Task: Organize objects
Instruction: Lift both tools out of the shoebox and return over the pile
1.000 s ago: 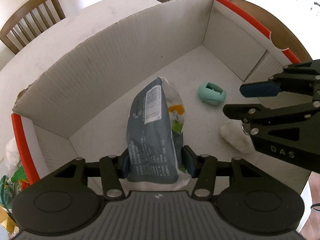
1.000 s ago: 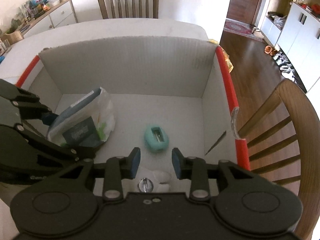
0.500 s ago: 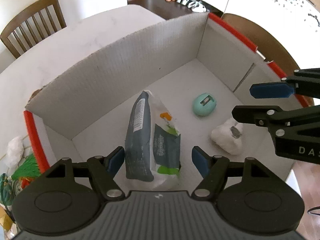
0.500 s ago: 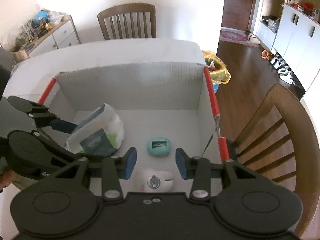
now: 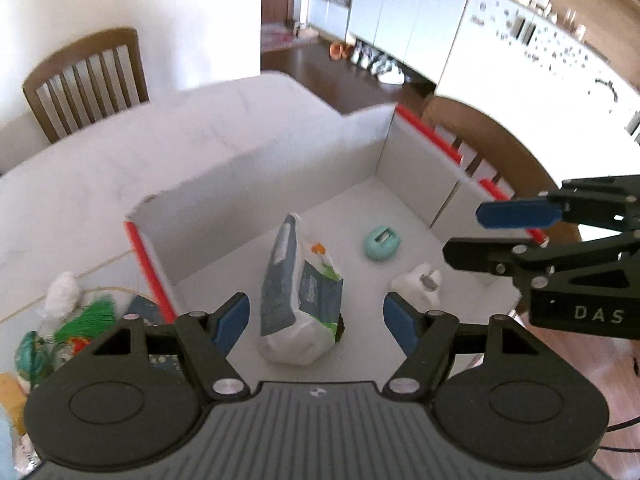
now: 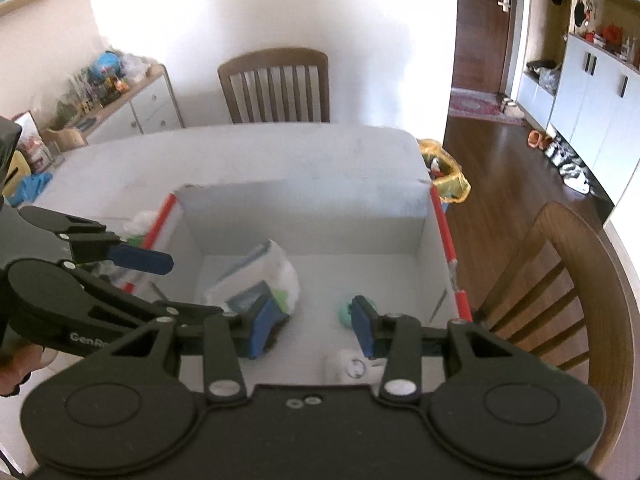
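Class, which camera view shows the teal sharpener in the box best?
The left wrist view: the teal sharpener lies fully exposed on the box floor. In the right wrist view, the right gripper's fingers mostly hide it.

Wooden chair (image 6: 276,84), cabinets (image 5: 404,28), dresser (image 6: 132,108).

Matt corrugated cardboard box (image 5: 256,184), glossy plastic pouch (image 5: 298,292), wooden chair (image 6: 276,80)

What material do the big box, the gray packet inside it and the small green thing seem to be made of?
Box: corrugated cardboard, matte white, by the fine ribbing on its walls; red tape along the edges.
Packet: soft plastic film, slightly glossy, by its creases and sagging shape.
Green thing: probably hard molded plastic, smooth and rounded; too small to be sure.
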Motion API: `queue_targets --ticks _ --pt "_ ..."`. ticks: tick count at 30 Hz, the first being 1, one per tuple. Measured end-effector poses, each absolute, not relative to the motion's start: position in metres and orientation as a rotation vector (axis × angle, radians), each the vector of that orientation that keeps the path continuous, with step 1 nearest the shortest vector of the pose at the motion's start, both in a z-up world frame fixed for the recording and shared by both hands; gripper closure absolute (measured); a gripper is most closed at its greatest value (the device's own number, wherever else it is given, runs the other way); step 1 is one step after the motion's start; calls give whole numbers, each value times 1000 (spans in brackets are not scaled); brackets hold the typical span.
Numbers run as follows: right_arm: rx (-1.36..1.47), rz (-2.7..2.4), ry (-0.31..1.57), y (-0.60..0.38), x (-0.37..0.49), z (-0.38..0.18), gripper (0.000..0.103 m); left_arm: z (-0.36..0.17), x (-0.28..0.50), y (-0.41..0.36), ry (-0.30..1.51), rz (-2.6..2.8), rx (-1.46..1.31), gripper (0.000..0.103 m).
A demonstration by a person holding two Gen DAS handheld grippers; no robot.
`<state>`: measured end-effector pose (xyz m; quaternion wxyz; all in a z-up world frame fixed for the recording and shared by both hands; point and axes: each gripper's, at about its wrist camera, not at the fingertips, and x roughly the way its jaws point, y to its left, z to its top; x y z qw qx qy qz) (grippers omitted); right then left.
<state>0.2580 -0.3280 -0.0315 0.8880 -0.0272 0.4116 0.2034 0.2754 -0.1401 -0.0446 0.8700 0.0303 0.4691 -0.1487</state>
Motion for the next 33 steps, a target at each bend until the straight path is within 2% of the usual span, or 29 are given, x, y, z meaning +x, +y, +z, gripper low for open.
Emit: queue_targets --ticks 13,24,30,33 --pt "-15 447 765 -284 220 3 53 7 232 -76 844 -266 -3 29" --pt "0 486 740 -226 199 10 44 17 199 -10 778 -208 -36 27" --pt "9 510 743 -192 189 7 37 12 184 27 760 -182 -55 27" --pt "4 512 745 -175 185 4 29 8 177 47 756 -172 -58 21"
